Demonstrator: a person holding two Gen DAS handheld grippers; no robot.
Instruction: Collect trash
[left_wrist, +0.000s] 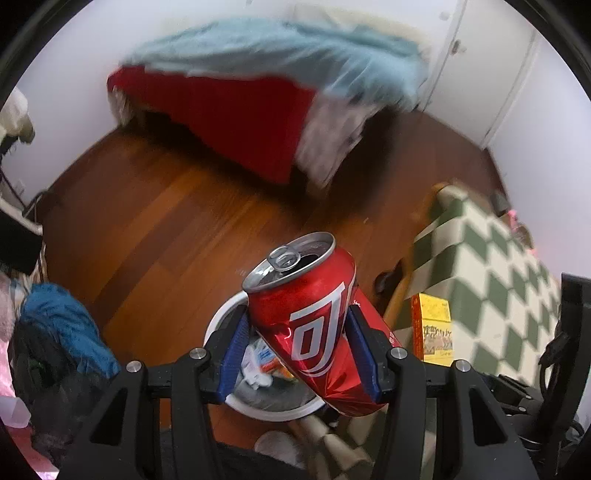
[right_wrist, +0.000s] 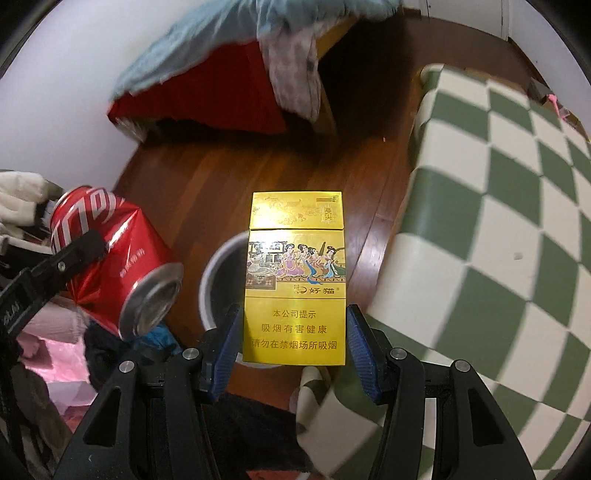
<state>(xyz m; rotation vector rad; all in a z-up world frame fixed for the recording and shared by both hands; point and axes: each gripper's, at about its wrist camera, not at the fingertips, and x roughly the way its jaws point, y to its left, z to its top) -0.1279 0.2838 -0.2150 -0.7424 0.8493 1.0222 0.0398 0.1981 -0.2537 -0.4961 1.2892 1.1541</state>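
Observation:
My left gripper (left_wrist: 295, 325) is shut on a dented red soda can (left_wrist: 314, 317) and holds it tilted above a white round trash bin (left_wrist: 218, 325) with scraps inside. My right gripper (right_wrist: 293, 328) is shut on a yellow cigarette pack (right_wrist: 295, 280) and holds it over the same bin (right_wrist: 218, 273). The can (right_wrist: 110, 258) and the left gripper's finger (right_wrist: 62, 258) show at the left of the right wrist view. The pack (left_wrist: 432, 328) shows at the right of the left wrist view.
A wooden floor (left_wrist: 166, 206) lies below. A bed with a red sheet and light blue blanket (left_wrist: 236, 110) stands at the back. A table with a green-and-white checked cloth (right_wrist: 498, 221) is on the right. Clothes and a pink bag (right_wrist: 66, 354) lie on the left.

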